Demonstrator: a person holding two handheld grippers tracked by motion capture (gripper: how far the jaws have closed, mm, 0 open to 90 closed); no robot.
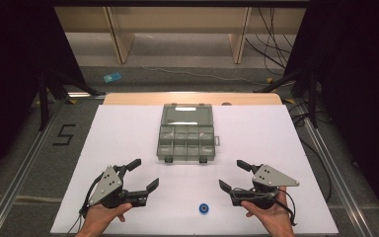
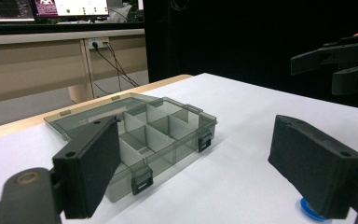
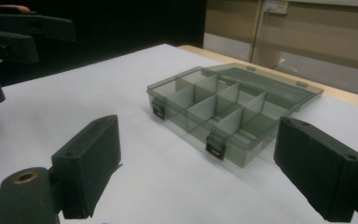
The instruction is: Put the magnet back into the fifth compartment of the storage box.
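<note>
A smoky clear compartment box (image 1: 186,139) lies open in the middle of the white table, lid flat behind it and its several cells empty; it also shows in the left gripper view (image 2: 156,135) and the right gripper view (image 3: 223,109). A small blue round piece (image 1: 205,209) rests near the front edge, between the hands; its edge peeks out under a jaw in the left gripper view (image 2: 311,210). My left gripper (image 1: 144,175) is held open at the front left, nothing between its jaws. My right gripper (image 1: 233,176) is open at the front right, also holding nothing.
The white sheet (image 1: 128,133) covers the table, with a wooden strip (image 1: 128,98) along the far edge. Dark curtains, stand legs and cables flank both sides. A floor marker "5" (image 1: 63,134) and a blue scrap (image 1: 112,77) lie on the carpet.
</note>
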